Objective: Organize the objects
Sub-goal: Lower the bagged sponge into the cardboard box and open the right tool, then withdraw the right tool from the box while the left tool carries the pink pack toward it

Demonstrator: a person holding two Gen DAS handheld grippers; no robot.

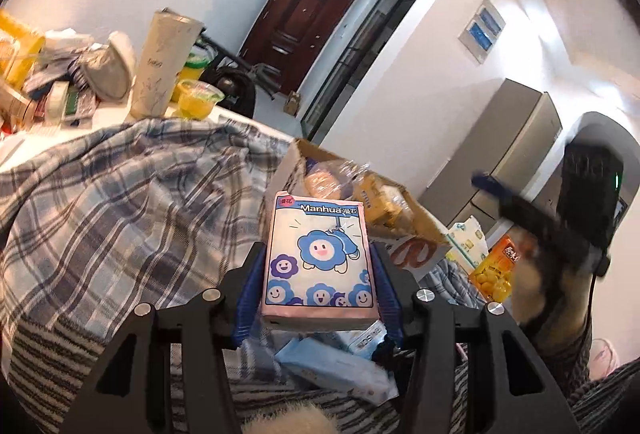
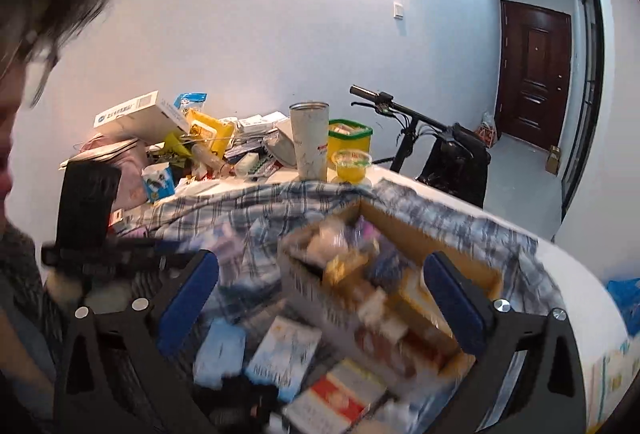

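Note:
My left gripper (image 1: 318,270) is shut on a pink tissue pack (image 1: 318,258) printed with blue flower faces and "Manhua", held above a plaid cloth (image 1: 132,202). A cardboard box (image 1: 424,222) filled with snack packets lies just beyond it. My right gripper (image 2: 320,294) is open and empty, hovering over the same box (image 2: 404,230) and over loose packs (image 2: 284,354) lying in front of it. The right wrist view is motion-blurred. The right gripper also shows at the right of the left wrist view (image 1: 540,218).
The white table (image 2: 580,274) holds a clutter pile with a tall tumbler (image 2: 310,142), a yellow jelly cup (image 2: 352,164), a green-lidded tub (image 2: 350,138) and boxes (image 2: 140,114). A bicycle (image 2: 432,142) stands behind. An orange packet (image 1: 494,266) lies right of the box.

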